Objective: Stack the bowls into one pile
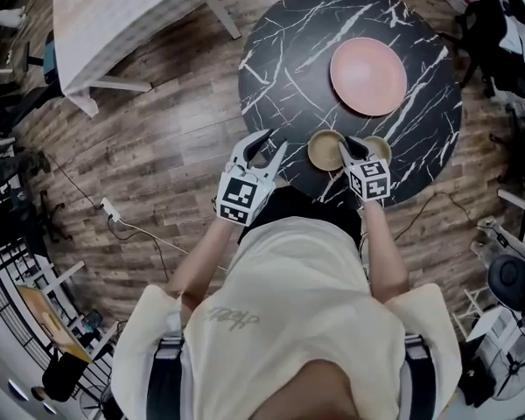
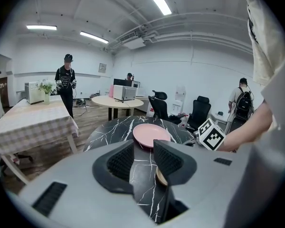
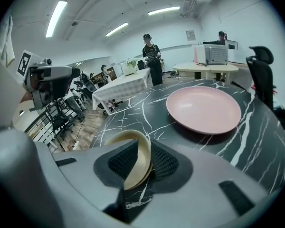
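Observation:
Two tan bowls stand at the near edge of the round black marble table (image 1: 289,68). One bowl (image 1: 324,150) lies left of my right gripper (image 1: 352,144); the other bowl (image 1: 381,148) peeks out at its right. In the right gripper view the near bowl (image 3: 128,139) has its rim between the jaws of the right gripper (image 3: 142,150), which are open, with a gap at the left pad. My left gripper (image 1: 274,140) hangs open and empty over the table's left edge. In its own view the left gripper (image 2: 143,158) shows a sliver of bowl (image 2: 160,177) behind its right finger.
A large pink plate (image 1: 368,75) lies farther back on the marble table. A white checked table (image 1: 122,16) stands to the left across the wood floor. People, a round beige table (image 2: 116,101) and office chairs (image 2: 160,106) are in the background.

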{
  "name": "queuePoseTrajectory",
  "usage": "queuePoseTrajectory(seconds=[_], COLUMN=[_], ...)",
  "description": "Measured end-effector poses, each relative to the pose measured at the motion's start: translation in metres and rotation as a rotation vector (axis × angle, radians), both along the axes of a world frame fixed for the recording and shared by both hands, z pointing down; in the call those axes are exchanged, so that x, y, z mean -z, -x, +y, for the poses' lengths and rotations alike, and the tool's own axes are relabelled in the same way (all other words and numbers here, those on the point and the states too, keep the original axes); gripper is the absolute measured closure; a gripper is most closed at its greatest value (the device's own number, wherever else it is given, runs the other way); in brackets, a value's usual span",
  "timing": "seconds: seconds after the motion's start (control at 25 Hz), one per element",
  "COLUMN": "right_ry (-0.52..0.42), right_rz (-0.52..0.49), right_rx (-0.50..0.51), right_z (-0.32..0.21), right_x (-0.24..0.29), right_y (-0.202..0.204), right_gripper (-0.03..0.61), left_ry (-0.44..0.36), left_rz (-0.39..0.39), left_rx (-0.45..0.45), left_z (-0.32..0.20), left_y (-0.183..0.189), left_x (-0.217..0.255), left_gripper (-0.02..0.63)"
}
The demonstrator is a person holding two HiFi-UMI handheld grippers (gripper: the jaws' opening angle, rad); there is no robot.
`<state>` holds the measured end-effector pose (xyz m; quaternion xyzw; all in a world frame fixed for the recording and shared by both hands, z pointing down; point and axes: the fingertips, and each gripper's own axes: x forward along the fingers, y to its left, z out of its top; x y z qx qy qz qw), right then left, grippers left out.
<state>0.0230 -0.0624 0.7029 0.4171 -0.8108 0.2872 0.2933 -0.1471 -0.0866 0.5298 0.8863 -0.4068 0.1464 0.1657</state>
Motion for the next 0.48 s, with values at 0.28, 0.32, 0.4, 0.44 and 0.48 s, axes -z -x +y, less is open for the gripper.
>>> queuePoseTrajectory(seconds=[0.28,0.32,0.4,0.44,0.48], right_ry=[-0.016,-0.02,-0.029,-0.035,-0.041], right_rz=[0.001,0.005,0.01,0.013,0.018], right_rx=[-0.029,-0.027,-0.021,-0.018,-0.015], right_z=[-0.002,-0.002,0.001,0.002,0.004], right_x=[0.008,0.011,0.018,0.022,0.025], right_y=[-0.01,-0.011,-0.015,-0.018,-0.021], right_gripper=[0.495,0.495,0.495,0.495,0.495], left_ry=[0.011,0.011,0.01,0.009,0.007], left_rz=[0.008,0.011,0.017,0.019,0.022], left_rx=[-0.001,-0.003,-0.006,-0.008,-0.011], left_z=[0.004,0.005,0.005,0.005,0.004], left_y=[-0.004,-0.006,-0.01,-0.014,-0.017], left_x=[-0.007,-0.007,-0.008,-0.008,-0.008], left_gripper=[0.476,0.476,0.476,0.476,0.476])
